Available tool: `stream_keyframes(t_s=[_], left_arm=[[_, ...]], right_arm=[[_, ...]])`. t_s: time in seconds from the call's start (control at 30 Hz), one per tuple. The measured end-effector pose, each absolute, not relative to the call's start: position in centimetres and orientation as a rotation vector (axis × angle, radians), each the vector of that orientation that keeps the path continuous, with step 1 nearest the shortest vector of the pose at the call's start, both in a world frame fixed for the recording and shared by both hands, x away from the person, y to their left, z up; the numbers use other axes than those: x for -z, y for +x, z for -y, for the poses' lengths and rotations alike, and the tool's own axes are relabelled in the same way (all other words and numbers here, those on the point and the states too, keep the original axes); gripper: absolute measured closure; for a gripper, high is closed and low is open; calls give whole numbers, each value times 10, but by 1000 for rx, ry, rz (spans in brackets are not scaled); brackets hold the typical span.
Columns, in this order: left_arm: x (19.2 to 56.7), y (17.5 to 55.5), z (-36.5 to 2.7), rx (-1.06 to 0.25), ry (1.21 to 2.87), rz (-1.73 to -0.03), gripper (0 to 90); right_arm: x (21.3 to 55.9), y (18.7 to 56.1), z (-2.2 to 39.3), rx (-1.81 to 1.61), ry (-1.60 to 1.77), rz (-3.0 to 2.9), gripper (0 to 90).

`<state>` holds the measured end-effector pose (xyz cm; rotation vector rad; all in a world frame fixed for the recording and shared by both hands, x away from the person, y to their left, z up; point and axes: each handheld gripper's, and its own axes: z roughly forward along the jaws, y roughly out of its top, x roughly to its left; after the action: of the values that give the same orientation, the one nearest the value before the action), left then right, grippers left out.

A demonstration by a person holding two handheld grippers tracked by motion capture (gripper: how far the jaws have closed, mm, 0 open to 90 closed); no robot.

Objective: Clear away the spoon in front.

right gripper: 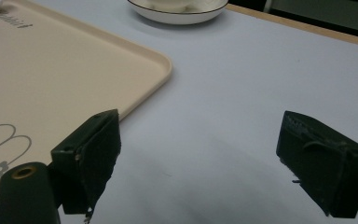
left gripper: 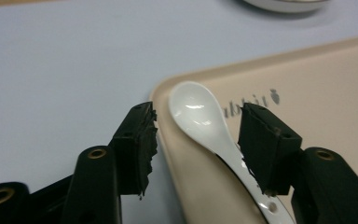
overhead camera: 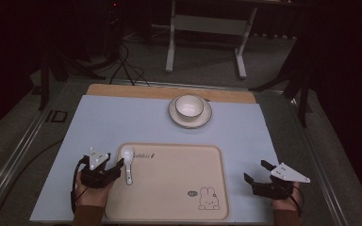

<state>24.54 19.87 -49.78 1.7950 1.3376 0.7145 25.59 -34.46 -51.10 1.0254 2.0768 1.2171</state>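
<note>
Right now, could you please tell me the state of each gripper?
Left gripper: open, jaws either side of the spoon.
Right gripper: open, holding nothing.

A pale blue mat covers the desk. On the mat lie a beige tray and a saucer, well apart.

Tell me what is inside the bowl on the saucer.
The bowl sits on its saucer at the far side of the mat. From the high view its white inside looks empty. The lowest part behind the near wall is hidden.
</note>
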Motion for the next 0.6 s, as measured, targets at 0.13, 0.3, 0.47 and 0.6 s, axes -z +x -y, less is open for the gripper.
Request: stream_keyframes(t_s=[0.13, 0.3, 0.47, 0.6], left_arm=[[495, 251, -207, -745, 1786, -1307, 431], [494, 260, -224, -770, 1759, -1299, 429], [496, 270, -242, -785, 1726, -1303, 420], [496, 276, -254, -807, 1708, -1304, 413]], right_arm=[[511, 256, 345, -1216, 1026, -2074, 135], [511, 255, 346, -1219, 1026, -2071, 135], [510, 255, 346, -1226, 1032, -2065, 135], [510, 255, 348, -1238, 1038, -2058, 135]])
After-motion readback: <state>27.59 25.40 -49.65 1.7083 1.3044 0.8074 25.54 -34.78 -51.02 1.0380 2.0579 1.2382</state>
